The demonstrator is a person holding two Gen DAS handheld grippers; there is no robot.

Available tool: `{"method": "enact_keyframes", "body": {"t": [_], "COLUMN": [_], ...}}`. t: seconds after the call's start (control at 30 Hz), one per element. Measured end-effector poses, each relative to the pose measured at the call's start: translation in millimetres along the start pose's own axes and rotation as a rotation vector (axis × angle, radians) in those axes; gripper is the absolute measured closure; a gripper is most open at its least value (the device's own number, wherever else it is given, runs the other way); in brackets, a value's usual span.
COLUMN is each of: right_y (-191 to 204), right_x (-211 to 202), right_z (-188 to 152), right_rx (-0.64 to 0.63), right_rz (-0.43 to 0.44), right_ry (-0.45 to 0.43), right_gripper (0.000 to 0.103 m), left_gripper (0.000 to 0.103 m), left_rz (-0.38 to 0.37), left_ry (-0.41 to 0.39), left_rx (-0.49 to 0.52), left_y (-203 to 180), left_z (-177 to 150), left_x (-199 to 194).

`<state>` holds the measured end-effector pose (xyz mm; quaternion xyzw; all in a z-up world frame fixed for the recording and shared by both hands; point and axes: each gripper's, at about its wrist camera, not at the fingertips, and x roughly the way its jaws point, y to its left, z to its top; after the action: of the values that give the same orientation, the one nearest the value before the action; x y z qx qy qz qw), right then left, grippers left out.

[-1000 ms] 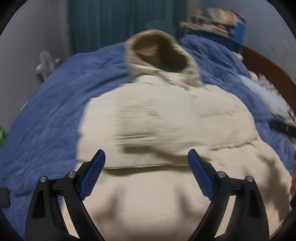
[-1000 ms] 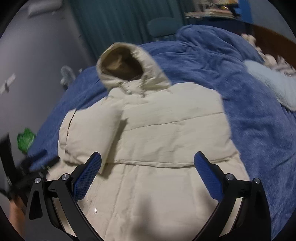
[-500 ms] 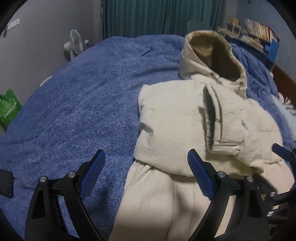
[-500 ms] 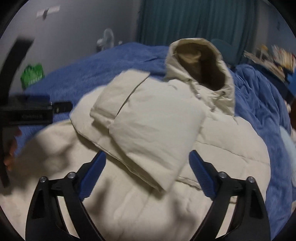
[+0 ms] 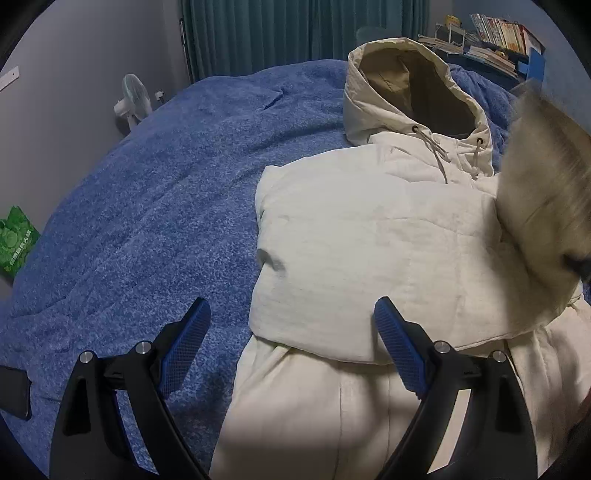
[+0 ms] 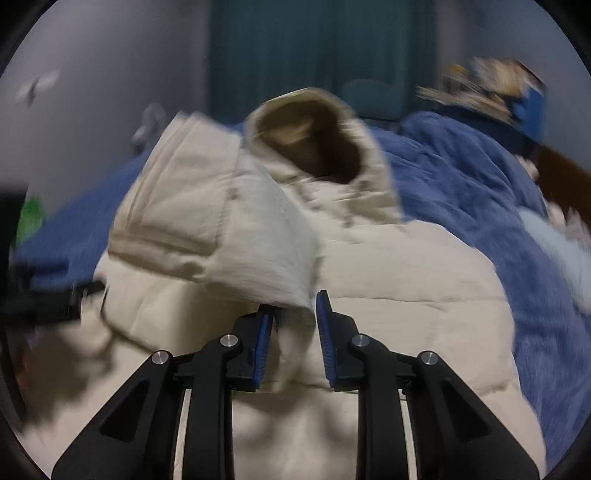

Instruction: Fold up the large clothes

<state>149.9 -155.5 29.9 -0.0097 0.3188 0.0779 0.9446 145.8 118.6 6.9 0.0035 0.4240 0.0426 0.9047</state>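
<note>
Closing fast, our right gripper (image 6: 291, 317) has just pinched the sleeve (image 6: 229, 236) cuff between its pads and lifts it off the jacket (image 5: 369, 251) lying hood-up on the blue bed (image 5: 166, 192). Our left gripper (image 5: 291, 343) hangs wide and empty at the folded edge. Next, we reckon, that sleeve goes across the chest.

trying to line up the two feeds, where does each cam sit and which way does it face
Left wrist: sits on the left gripper, tilted down over the jacket edge and blue blanket; its two fingers stand wide apart, holding nothing.
Right wrist: sits on the right gripper, facing the hood; its jaws have just been closing on a sleeve fold.
Shared: jacket, hood, blanket, green curtain.
</note>
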Motion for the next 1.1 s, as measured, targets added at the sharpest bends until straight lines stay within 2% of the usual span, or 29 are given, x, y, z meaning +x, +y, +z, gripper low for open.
{"method": "enact_keyframes", "body": {"t": [0.07, 0.17, 0.23, 0.27, 0.3, 0.37, 0.4, 0.5, 0.53, 0.57, 0.6, 0.63, 0.67, 0.7, 0.8, 0.9, 0.97, 1.1], "right_y": [-18.1, -41.2, -56.2, -67.7, -78.7, -97.9, -106.9, -130.3, -137.0, -141.3, -146.0, -149.9, -153.5, -153.0, -144.4, -140.2, -148.0, -167.9], "right_x": [-1.7, 6.6, 16.0, 22.6, 28.0, 35.0, 37.8, 40.1, 41.6, 43.7, 45.2, 44.6, 44.1, 39.3, 6.1, -22.5, -25.2, 7.0], "right_z": [0.7, -4.7, -9.2, -13.5, -17.6, -26.8, -31.5, -46.0, -51.8, -55.4, -59.8, -63.3, -63.2, -63.5, -54.6, -46.8, -49.1, -68.1], "right_rx": [0.072, 0.132, 0.201, 0.264, 0.332, 0.467, 0.523, 0.645, 0.694, 0.732, 0.774, 0.811, 0.831, 0.845, 0.816, 0.748, 0.724, 0.746], "right_rz": [-0.007, -0.008, 0.012, 0.041, 0.093, 0.167, 0.17, 0.121, 0.129, 0.149, 0.163, 0.179, 0.191, 0.201, 0.172, 0.112, 0.082, 0.037], "right_ry": [0.001, 0.058, 0.105, 0.146, 0.174, 0.197, 0.204, 0.202, 0.201, 0.199, 0.2, 0.192, 0.182, 0.167, 0.101, 0.08, 0.107, 0.215], "right_gripper": [0.079, 0.076, 0.059, 0.041, 0.03, 0.026, 0.021, 0.02, 0.02, 0.025, 0.043, 0.054, 0.076, 0.085, 0.087, 0.088, 0.088, 0.084], "left_gripper": [0.017, 0.017, 0.017, 0.017, 0.017, 0.017, 0.017, 0.017, 0.017, 0.017, 0.017, 0.017, 0.017, 0.017, 0.017, 0.017, 0.017, 0.017], "left_rz": [-0.002, -0.005, -0.005, -0.005, -0.005, -0.007, -0.006, -0.003, -0.004, -0.004, -0.004, -0.004, -0.003, -0.005, -0.008, -0.019, -0.026, -0.037], "left_ry": [0.002, 0.007, 0.011, 0.013, 0.017, 0.021, 0.022, 0.022, 0.023, 0.024, 0.024, 0.024, 0.024, 0.024, 0.018, 0.013, 0.012, 0.027], "left_rx": [-0.005, -0.007, -0.004, -0.004, -0.003, 0.0, 0.005, 0.012, 0.011, 0.011, 0.011, 0.01, 0.009, 0.008, 0.001, -0.004, 0.0, 0.018], "left_y": [1.3, 1.4, 0.1, -0.5, -1.0, -2.1, -3.0, -4.5, -4.3, -4.3, -4.3, -3.9, -3.6, -3.4, -1.6, 0.3, -0.5, -7.0], "left_z": [0.2, -0.7, -1.0, -1.6, -2.1, -3.2, -3.7, -4.4, -4.6, -4.6, -4.5, -4.6, -4.4, -4.3, -3.3, -1.7, -1.4, -4.2], "left_x": [0.9, 2.0, 3.2, 3.7, 4.4, 5.7, 6.0, 6.5, 6.7, 7.0, 6.8, 7.0, 6.8, 6.7, 5.7, 4.1, 3.5, 7.9]}}
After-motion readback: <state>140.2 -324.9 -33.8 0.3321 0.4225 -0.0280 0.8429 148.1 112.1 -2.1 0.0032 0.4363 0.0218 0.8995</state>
